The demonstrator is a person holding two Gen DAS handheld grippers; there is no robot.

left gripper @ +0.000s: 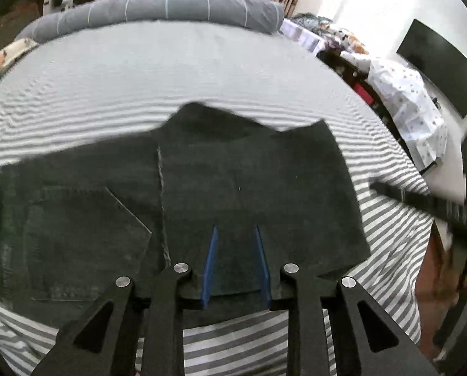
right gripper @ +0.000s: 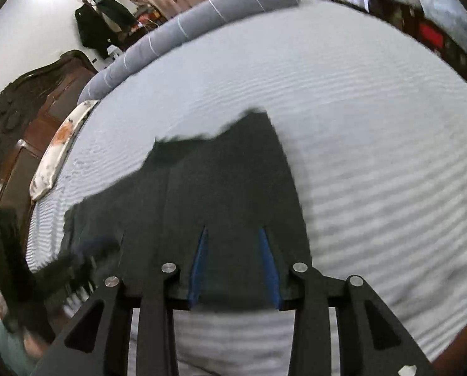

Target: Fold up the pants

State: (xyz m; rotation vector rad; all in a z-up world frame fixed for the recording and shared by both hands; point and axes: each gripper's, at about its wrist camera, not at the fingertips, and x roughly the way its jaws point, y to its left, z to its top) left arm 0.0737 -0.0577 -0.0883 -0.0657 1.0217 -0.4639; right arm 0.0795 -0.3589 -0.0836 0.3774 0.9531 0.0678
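Dark jeans (left gripper: 202, 188) lie folded flat on the striped bedsheet (left gripper: 170, 72), a back pocket (left gripper: 86, 238) showing on the left part. In the left wrist view my left gripper (left gripper: 236, 228) hovers over the near right portion of the jeans, its blue pads apart with no cloth pinched between them. A dark blurred shape at the right edge is my right gripper's arm (left gripper: 421, 202). In the right wrist view my right gripper (right gripper: 233, 228) hangs open over the near edge of the jeans (right gripper: 227, 181), with nothing between its pads. The left gripper's body (right gripper: 61, 266) is a blur at the lower left.
A rolled grey blanket (left gripper: 158, 9) lies along the bed's far edge. A dark wooden headboard (right gripper: 23, 100) and a patterned pillow (right gripper: 61, 144) stand at the left. Cluttered furniture with a spotted cloth (left gripper: 405, 100) and a dark screen (left gripper: 443, 65) line the right side.
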